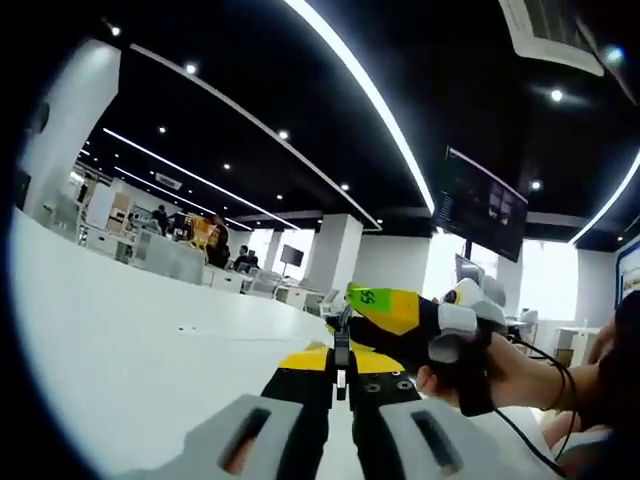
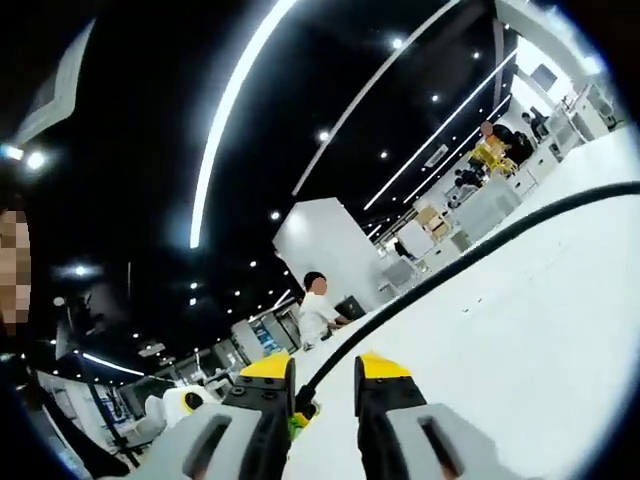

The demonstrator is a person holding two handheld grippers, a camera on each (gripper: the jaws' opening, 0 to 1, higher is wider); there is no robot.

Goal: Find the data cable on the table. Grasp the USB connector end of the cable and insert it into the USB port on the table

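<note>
In the left gripper view my left gripper (image 1: 342, 360) has its yellow-tipped jaws almost together, with a thin dark piece, apparently the data cable's end (image 1: 342, 352), pinched between them over the white table (image 1: 130, 340). The right gripper (image 1: 400, 315), yellow with a green tag, comes in from the right in a hand (image 1: 500, 375), its tip close above my left jaws. In the right gripper view the black data cable (image 2: 470, 255) runs from between the jaws up to the right across the table (image 2: 520, 340). My right gripper (image 2: 324, 368) has its jaws apart around the cable.
A dark screen (image 1: 480, 205) hangs from the ceiling at the right. Desks and several people (image 1: 210, 235) stand far back beyond the table's edge. A person in white (image 2: 318, 305) sits at a far desk. A thin black cord (image 1: 545, 365) trails from the hand.
</note>
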